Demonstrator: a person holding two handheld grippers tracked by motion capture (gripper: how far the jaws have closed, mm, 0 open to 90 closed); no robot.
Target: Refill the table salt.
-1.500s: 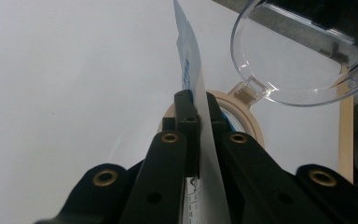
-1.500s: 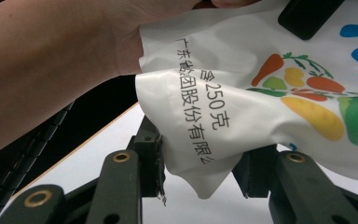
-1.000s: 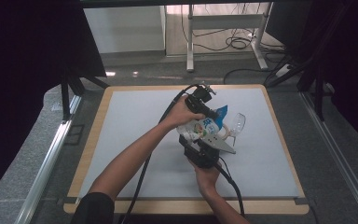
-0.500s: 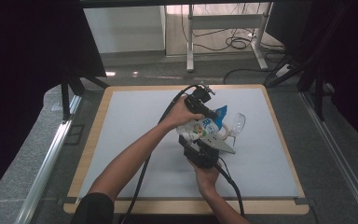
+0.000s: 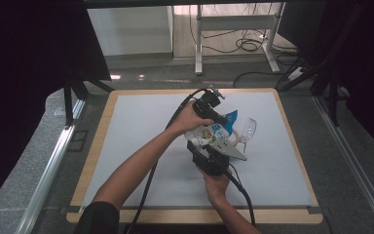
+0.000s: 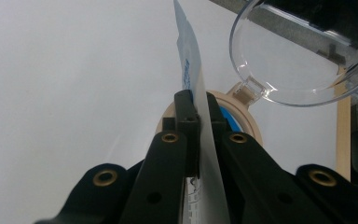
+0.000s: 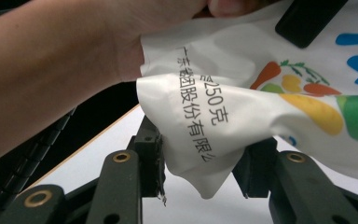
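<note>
Beside the clear container [image 5: 247,130], left gripper [image 6: 199,109] pinches the pouch [image 5: 213,132]; right gripper [image 7: 200,154] jaws clamp its corner.

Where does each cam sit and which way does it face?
High view: above the person's side, looking forward and down on the table; both forearms enter from below.
Left gripper view: on the left gripper, facing a clear lid; jaws pinch the pouch.
Right gripper view: on the right gripper, facing the pouch corner; a forearm shows.
Shared: the pouch.
</note>
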